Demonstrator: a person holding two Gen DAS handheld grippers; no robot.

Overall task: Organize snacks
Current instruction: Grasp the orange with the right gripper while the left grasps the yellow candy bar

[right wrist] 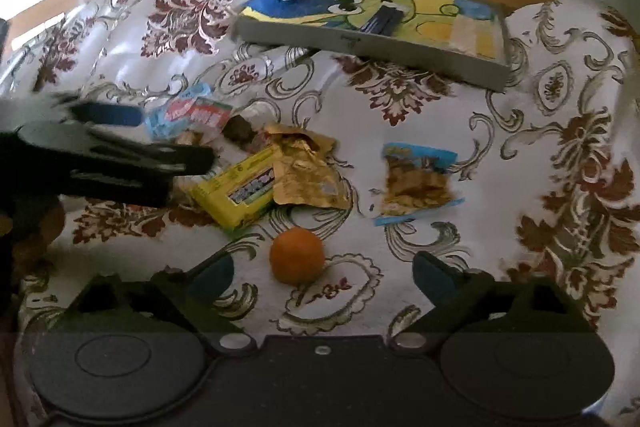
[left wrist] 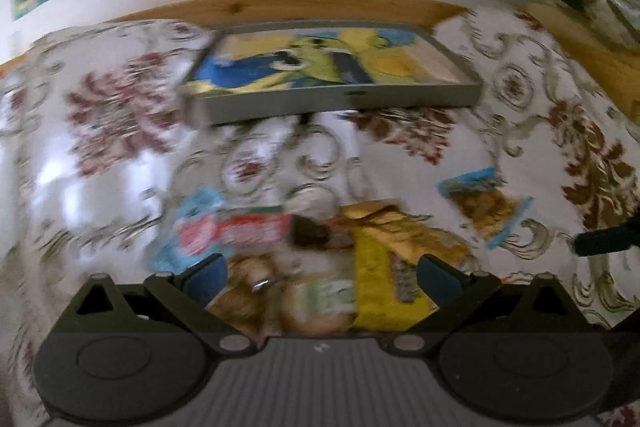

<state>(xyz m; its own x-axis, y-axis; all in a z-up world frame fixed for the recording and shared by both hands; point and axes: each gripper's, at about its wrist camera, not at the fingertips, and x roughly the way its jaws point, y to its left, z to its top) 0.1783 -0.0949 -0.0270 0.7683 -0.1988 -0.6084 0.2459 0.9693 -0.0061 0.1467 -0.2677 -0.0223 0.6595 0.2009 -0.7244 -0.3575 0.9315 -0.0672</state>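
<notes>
1. My left fingers (left wrist: 322, 277) are spreading apart over the snack pile (left wrist: 320, 251), hiding no orange
2. My right fingers (right wrist: 322, 273) are gaping around an orange (right wrist: 297, 255) on the worktop (right wrist: 520, 155), near the tray (right wrist: 372, 43)

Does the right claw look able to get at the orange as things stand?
Probably yes: the right claw is open, the orange lies just ahead between its fingers, apart from the wrappers, nothing blocking.

White tablecloth (right wrist: 400, 147) with maroon florals; yellow packet (right wrist: 236, 195), gold wrapper (right wrist: 304, 175), orange fruit (right wrist: 297, 255).
</notes>
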